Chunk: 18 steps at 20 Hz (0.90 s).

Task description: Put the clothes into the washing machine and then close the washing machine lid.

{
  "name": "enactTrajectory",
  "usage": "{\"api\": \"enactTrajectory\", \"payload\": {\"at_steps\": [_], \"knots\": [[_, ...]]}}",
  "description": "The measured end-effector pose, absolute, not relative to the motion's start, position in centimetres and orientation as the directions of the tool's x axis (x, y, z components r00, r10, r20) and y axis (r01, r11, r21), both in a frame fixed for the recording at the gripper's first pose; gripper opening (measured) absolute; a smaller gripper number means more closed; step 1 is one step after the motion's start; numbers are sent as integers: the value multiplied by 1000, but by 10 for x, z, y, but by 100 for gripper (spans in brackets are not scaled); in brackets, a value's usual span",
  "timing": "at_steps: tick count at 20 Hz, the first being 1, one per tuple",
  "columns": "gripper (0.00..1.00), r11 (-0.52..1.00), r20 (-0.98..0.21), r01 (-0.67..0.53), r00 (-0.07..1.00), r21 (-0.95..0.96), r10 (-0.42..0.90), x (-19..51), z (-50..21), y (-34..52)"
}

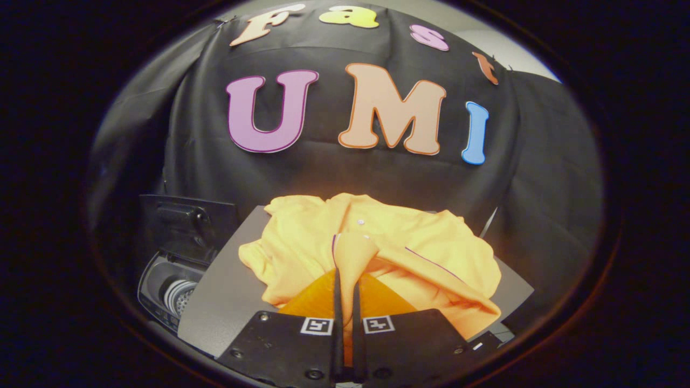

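**Orange shirt pinched at the tips**

Orange cloth fills the space just ahead of the gripper (pixel 347 280): the shirt (pixel 377 248) lies on a grey board (pixel 226 302), a fold pinched between the nearly closed fingers. Left of them sits the washing machine (pixel 172 291), lid (pixel 186 226) raised.

Black cloth wall (pixel 345 178) draped in folds behind, pale wall (pixel 501 46) above it, grey tabletop (pixel 226 291) in front
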<state>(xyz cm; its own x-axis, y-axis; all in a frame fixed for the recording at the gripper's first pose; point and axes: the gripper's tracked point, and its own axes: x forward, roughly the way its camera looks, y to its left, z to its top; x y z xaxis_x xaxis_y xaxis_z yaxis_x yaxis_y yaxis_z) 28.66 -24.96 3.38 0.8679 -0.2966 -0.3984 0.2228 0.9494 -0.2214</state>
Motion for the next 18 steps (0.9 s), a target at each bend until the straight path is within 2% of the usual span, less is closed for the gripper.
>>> {"api": "enactTrajectory", "payload": {"at_steps": [11,18], "knots": [[5,959,-324,181,913,-220,-247,301,77,-176],[5,972,-323,147,925,-183,-200,306,95,-112]]}}
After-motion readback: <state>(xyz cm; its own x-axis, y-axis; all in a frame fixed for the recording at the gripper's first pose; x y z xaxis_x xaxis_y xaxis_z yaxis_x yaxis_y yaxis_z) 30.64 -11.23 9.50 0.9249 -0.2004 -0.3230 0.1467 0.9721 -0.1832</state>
